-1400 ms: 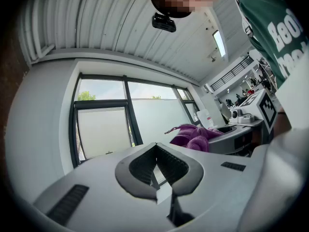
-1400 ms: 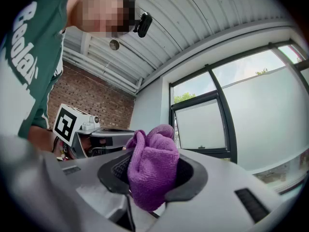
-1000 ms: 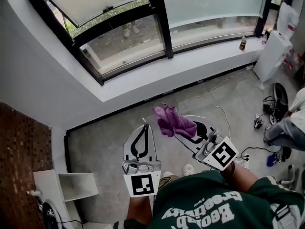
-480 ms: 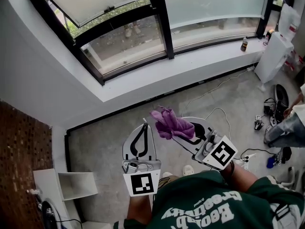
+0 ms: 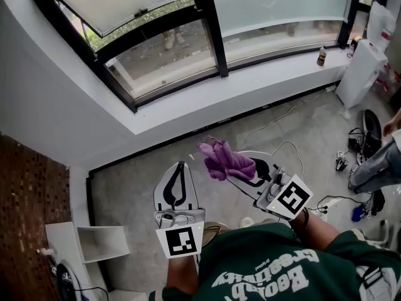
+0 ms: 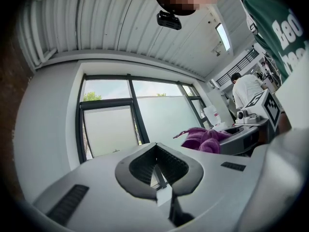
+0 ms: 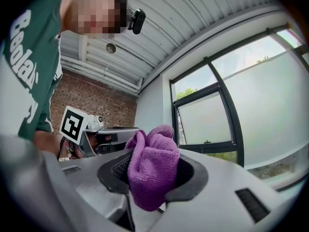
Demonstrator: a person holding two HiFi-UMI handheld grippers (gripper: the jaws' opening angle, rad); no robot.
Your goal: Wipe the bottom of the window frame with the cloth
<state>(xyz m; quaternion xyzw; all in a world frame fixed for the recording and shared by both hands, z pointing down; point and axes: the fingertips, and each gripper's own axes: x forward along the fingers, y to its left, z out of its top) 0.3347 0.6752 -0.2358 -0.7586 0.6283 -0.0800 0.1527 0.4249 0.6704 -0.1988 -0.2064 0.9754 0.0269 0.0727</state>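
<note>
- Cloth (image 5: 225,160), purple, is bunched in a wad and clamped in the right gripper (image 5: 237,170), held in the air over the concrete floor (image 5: 144,180) and well apart from the window
- Right gripper view: the jaws are closed on the cloth (image 7: 152,170); the wad fills the gap between the pads and spills over the top and down the front
- Long axis of the wad runs roughly along the jaws, with the loose end sticking out past the tips toward the window, up and left in the head view
- Left gripper (image 5: 178,171) sits just beside the right one; its jaws are together at the tips with nothing between them (image 6: 157,174)
- Window frame (image 5: 175,86) is black, and its bottom rail runs left to right above a wide white sill (image 5: 207,108)
- The sill lies between the grippers and the frame, and a black strip runs along its base
- Small bottle (image 5: 321,56) stands on the sill far right, close to the bottom rail
- White cabinet (image 5: 358,71) stands at the right end of the sill
- Cable (image 5: 282,115) trails across the floor below the sill
- White shelf unit (image 5: 94,243) is at lower left by the brick wall (image 5: 31,199)
- Another person (image 5: 376,168) is at the right edge, partly cut off
</note>
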